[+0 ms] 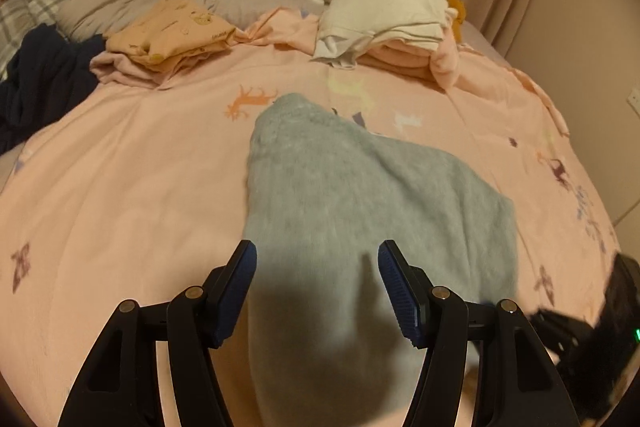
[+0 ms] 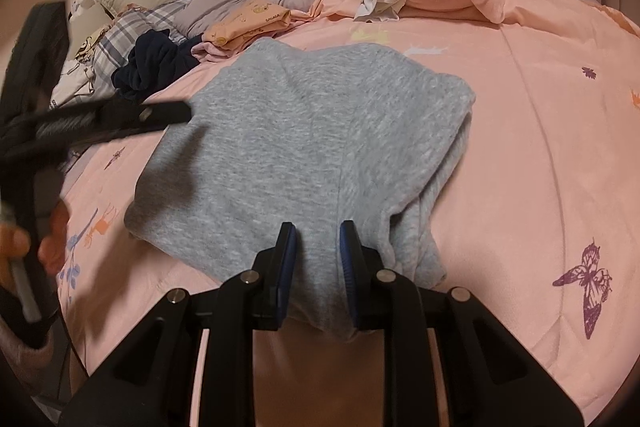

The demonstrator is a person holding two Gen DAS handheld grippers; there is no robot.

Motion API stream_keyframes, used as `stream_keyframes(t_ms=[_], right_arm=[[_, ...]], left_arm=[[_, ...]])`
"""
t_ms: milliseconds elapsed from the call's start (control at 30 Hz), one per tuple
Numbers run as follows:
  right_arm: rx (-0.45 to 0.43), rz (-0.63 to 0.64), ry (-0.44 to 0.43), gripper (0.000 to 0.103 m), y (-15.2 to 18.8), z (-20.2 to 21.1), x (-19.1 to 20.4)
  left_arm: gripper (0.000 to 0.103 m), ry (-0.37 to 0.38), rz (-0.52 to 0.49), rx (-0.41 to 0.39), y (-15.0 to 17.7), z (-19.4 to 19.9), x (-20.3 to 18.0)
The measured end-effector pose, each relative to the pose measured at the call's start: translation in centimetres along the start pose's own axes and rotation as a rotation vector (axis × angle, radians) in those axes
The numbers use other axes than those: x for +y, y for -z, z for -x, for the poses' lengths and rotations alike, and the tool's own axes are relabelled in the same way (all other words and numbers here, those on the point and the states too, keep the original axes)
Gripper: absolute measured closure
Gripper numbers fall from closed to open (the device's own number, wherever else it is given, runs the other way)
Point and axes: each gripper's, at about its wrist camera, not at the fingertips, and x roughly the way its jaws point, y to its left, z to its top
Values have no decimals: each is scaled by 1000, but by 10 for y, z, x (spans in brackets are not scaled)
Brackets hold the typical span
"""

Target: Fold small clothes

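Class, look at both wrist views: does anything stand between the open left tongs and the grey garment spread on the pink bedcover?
Nothing visible does. The left tongs stand open directly over the grey garment, with only fabric in the gap. The right tongs have gathered its near edge. The folded piles lie farther back on the pink bedcover.

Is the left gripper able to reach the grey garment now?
Probably yes. The left gripper hangs open right over the grey garment, nothing lying between, while the right gripper holds its near edge.
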Motion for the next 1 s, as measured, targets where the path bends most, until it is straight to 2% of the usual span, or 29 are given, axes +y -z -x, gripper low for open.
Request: stream_keyframes(t_ms=[133,333,433,767,1000], right_arm=[[-3,-12,-16,80,1,0,-2],[-4,-23,-28,80,0,0,-4],[-7,-29,-27,80,0,0,-4],[-8,-59,-26,80,0,0,-5],[-11,-81,-26,80,0,0,-6]], left_arm=[[40,-22,-7,5,-11,-20,0],[39,-47,-33,81,-15,-44,2],[39,-55,-49,91,-13,-48,3],[39,-48,-46,42,8,-11,2],[39,-10,-28,83,34,-3,5]])
